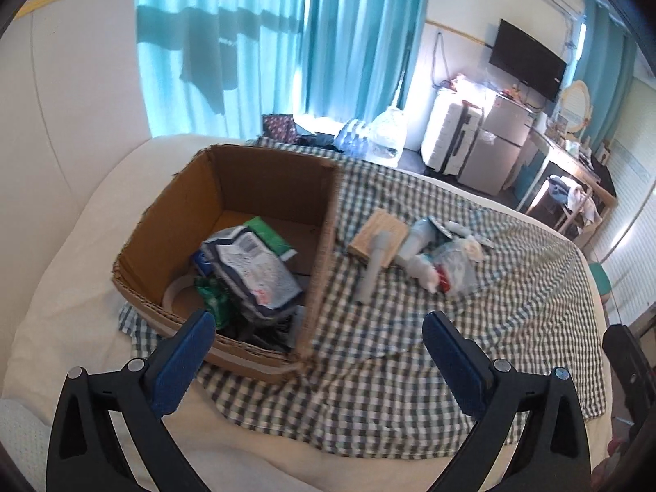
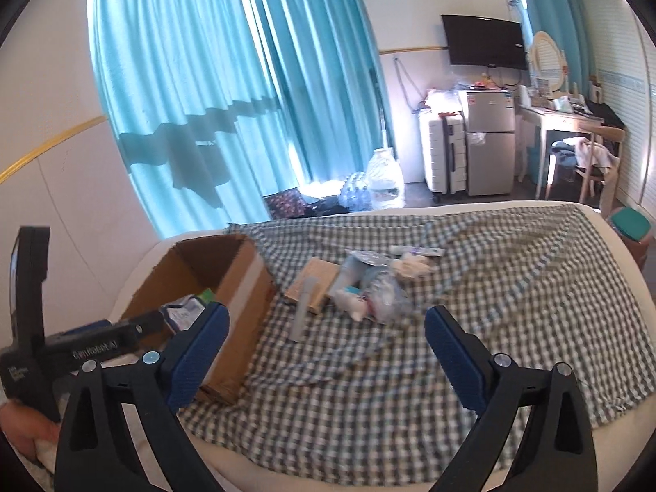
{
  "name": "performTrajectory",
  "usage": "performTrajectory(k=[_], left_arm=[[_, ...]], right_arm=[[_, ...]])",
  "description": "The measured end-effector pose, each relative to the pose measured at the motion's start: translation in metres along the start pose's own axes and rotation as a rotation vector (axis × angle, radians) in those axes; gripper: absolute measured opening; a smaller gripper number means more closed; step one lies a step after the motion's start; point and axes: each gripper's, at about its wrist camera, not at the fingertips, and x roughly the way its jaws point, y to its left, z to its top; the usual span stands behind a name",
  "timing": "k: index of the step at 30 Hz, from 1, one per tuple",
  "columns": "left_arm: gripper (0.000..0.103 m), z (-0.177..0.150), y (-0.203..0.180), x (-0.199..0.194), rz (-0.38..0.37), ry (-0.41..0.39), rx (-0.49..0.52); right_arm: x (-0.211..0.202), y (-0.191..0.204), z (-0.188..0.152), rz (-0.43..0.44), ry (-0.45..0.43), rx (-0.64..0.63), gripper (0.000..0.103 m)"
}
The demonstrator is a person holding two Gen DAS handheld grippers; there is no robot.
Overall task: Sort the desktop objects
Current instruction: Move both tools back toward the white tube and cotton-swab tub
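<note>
Both grippers, left gripper (image 1: 317, 328) and right gripper (image 2: 326, 324), are spread and empty, because the box (image 1: 315, 221) at 10 o'clock already holds several packets, while the pile (image 1: 414, 250) at 1 o'clock on the bed (image 1: 410, 369) waits.

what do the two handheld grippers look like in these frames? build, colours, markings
Both match: the left gripper and right gripper have curved black plastic finger arms with silver rivets, tipped by blue textured pads. The right wrist view also shows the left unit's black body from the side, with white lettering too blurred to read. No cables or sleeves show.

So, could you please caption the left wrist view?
Open left gripper above a cardboard box of packets, loose items waiting on the checked cloth.
</note>
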Motion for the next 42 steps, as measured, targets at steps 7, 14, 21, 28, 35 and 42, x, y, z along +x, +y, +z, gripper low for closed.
performTrajectory(k=[7, 14, 21, 28, 35, 42], left_arm=[[0.103, -0.028, -0.055, 0.014, -0.026, 0.037, 0.061], [0.103, -0.035, -0.090, 0.038, -0.017, 0.035, 0.119], [0.103, -0.039, -0.097, 0.075, -0.045, 0.046, 0.112], [0.103, -0.032, -0.106, 0.128, -0.069, 0.085, 0.152], [0.103, -0.017, -0.100, 0.197, -0.013, 0.135, 0.110], [0.103, -0.004, -0.099, 0.255, 0.031, 0.167, 0.181]], right_arm=[[-0.022, -0.067, -0.025, -0.064, 0.010, 0.087, 0.097], [-0.016, -0.104, -0.034, -0.082, 0.024, 0.146, 0.097], [0.018, -0.112, -0.041, -0.076, 0.091, 0.104, 0.097], [0.066, -0.121, -0.035, -0.021, 0.132, 0.092, 0.097], [0.146, -0.119, -0.021, 0.015, 0.205, 0.060, 0.097], [0.230, -0.097, -0.001, 0.081, 0.280, -0.007, 0.089]])
